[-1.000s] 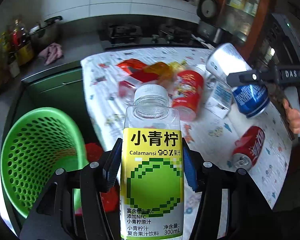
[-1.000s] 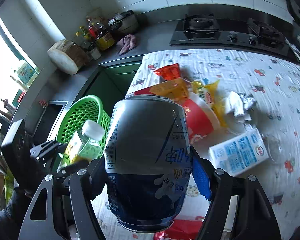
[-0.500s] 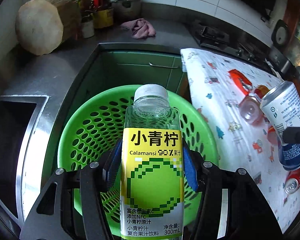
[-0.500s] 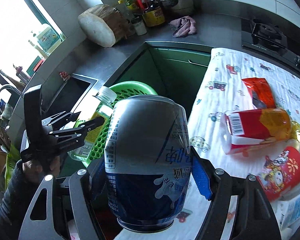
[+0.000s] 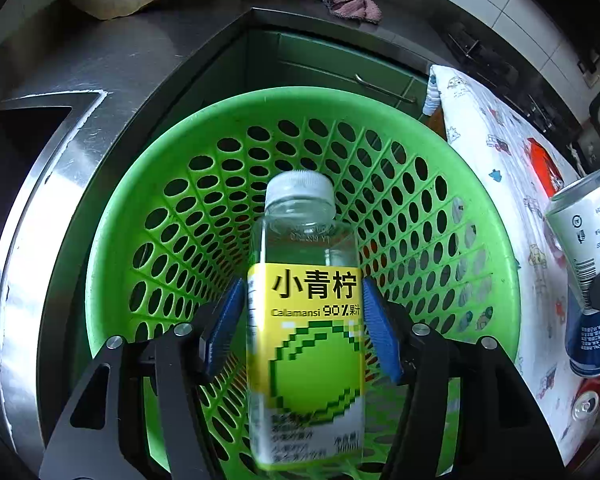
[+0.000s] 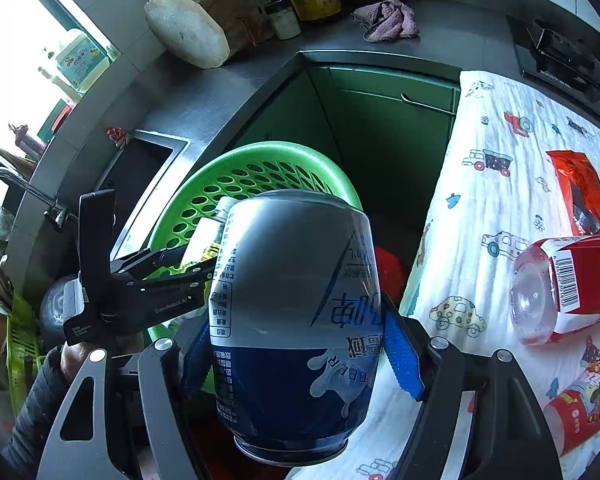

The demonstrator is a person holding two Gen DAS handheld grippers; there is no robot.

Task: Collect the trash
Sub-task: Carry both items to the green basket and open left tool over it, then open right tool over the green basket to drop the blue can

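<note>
Drop step: left claw (image 5: 304, 332), pads just opened off the juice bottle (image 5: 306, 320), over the green basket (image 5: 112, 240); right claw (image 6: 300, 344), clamped on the beer can (image 6: 296, 320), seemingly next to release.

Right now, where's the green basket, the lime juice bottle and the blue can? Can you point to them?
green basket (image 5: 112, 248), left wrist view, left inner wall.
lime juice bottle (image 5: 314, 356), left wrist view, yellow label.
blue can (image 6: 296, 280), right wrist view, silver upper side.

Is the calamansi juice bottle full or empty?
Empty: the calamansi juice bottle is see-through above its label, the green basket visible behind.
</note>
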